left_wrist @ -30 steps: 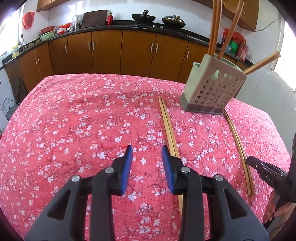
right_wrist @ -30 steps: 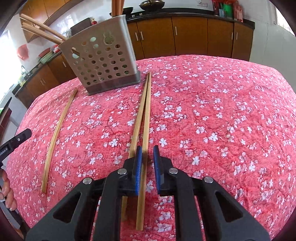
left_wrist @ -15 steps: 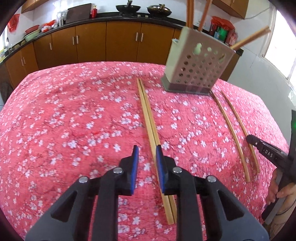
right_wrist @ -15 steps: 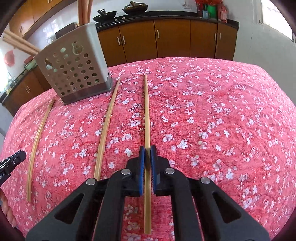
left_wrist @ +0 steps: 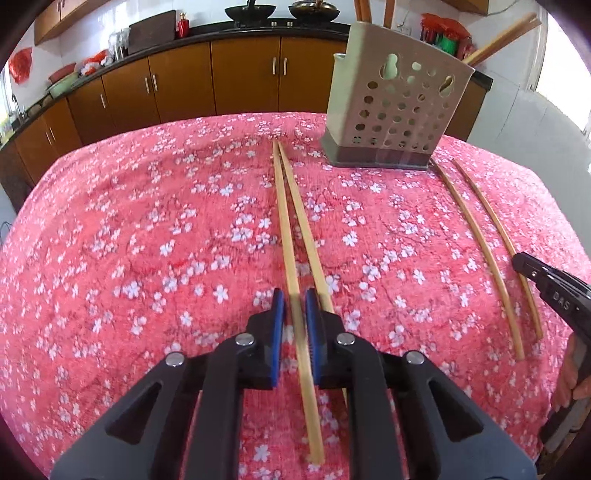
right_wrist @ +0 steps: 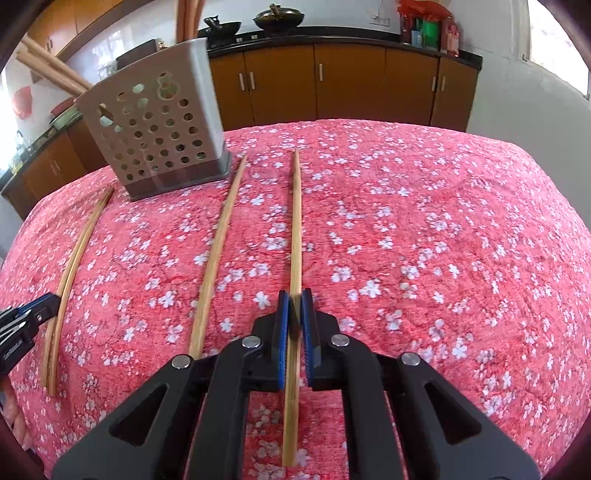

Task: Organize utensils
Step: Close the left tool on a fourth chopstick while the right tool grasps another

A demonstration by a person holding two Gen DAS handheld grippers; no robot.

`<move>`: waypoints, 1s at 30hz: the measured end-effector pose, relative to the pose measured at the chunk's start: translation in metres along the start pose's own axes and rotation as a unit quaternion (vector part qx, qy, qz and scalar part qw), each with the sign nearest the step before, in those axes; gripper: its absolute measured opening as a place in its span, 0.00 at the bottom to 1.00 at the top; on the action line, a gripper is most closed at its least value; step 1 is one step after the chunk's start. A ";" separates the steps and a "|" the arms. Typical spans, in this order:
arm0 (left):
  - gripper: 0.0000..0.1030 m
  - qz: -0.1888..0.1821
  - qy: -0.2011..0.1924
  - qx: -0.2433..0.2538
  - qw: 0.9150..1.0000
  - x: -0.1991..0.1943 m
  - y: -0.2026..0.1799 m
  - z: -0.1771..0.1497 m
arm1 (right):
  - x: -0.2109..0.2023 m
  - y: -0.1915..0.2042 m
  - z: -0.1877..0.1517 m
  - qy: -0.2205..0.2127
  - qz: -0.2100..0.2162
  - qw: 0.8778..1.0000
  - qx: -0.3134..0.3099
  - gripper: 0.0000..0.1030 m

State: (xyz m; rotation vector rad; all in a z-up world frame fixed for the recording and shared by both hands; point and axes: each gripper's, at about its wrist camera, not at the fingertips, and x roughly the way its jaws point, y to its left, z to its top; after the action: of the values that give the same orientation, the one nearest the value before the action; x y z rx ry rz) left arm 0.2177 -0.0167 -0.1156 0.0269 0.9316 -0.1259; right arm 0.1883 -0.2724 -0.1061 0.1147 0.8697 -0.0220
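Closing in since a second ago, our left claw (left_wrist: 294, 308) now pinches one chopstick (left_wrist: 286, 236) on the bench (left_wrist: 129, 229). Our right claw (right_wrist: 294, 308) grips another chopstick (right_wrist: 296, 229) near the holder (right_wrist: 155, 122).

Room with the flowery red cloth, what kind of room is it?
Most likely a home kitchen: brown cabinets under a dark counter, woks on the stove, and a chopstick holder on the table.

The left black plastic claw (left_wrist: 294, 306) has triangular cut-outs, silver round screws and ribbed blue pads (left_wrist: 277, 332). The right black plastic claw (right_wrist: 294, 306) matches, with white "DAS" lettering.
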 end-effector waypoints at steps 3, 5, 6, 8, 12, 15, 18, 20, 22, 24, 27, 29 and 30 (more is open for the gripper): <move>0.09 0.014 -0.002 -0.008 1.000 0.004 0.012 0.007 | 0.001 -0.002 0.002 -0.002 0.000 1.000 -0.010 0.08; 0.09 0.034 -0.003 -0.020 0.999 0.009 0.028 0.013 | 0.004 -0.009 0.005 -0.006 -0.015 1.000 -0.003 0.08; 0.09 0.043 -0.003 -0.026 0.999 0.009 0.036 0.014 | 0.006 -0.014 0.007 -0.008 -0.024 1.000 0.004 0.08; 0.09 0.052 -0.004 -0.043 0.998 0.010 0.055 0.017 | 0.008 -0.024 0.010 -0.010 -0.031 0.999 0.018 0.08; 0.11 0.056 -0.017 -0.050 0.997 0.011 0.072 0.017 | 0.012 -0.031 0.013 -0.010 -0.030 0.999 0.029 0.08; 0.12 0.059 -0.022 -0.048 0.997 0.010 0.071 0.015 | 0.013 -0.030 0.013 -0.010 -0.034 0.999 0.025 0.08; 0.12 0.051 -0.023 -0.055 0.997 0.010 0.073 0.014 | 0.014 -0.031 0.014 -0.010 -0.030 0.999 0.028 0.08; 0.12 0.047 -0.023 -0.058 0.997 0.009 0.075 0.013 | 0.014 -0.033 0.014 -0.010 -0.027 0.999 0.031 0.08; 0.12 0.047 -0.024 -0.057 0.997 0.008 0.077 0.011 | 0.014 -0.034 0.013 -0.010 -0.026 0.999 0.031 0.08; 0.12 0.048 -0.023 -0.056 0.997 0.008 0.079 0.010 | 0.015 -0.033 0.013 -0.010 -0.027 0.999 0.031 0.08; 0.12 0.045 -0.023 -0.059 0.997 0.009 0.081 0.011 | 0.015 -0.033 0.013 -0.015 -0.028 0.999 0.028 0.08; 0.12 0.041 -0.024 -0.062 0.997 0.009 0.082 0.011 | 0.015 -0.033 0.013 -0.015 -0.028 0.999 0.027 0.08; 0.12 0.041 -0.024 -0.062 0.997 0.008 0.083 0.012 | 0.015 -0.032 0.013 -0.015 -0.028 0.999 0.027 0.08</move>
State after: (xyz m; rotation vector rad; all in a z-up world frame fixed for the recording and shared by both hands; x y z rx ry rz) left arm 0.2417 0.0636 -0.1178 -0.0530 0.8881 0.0072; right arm 0.2056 -0.3056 -0.1123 0.1406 0.8419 -0.1004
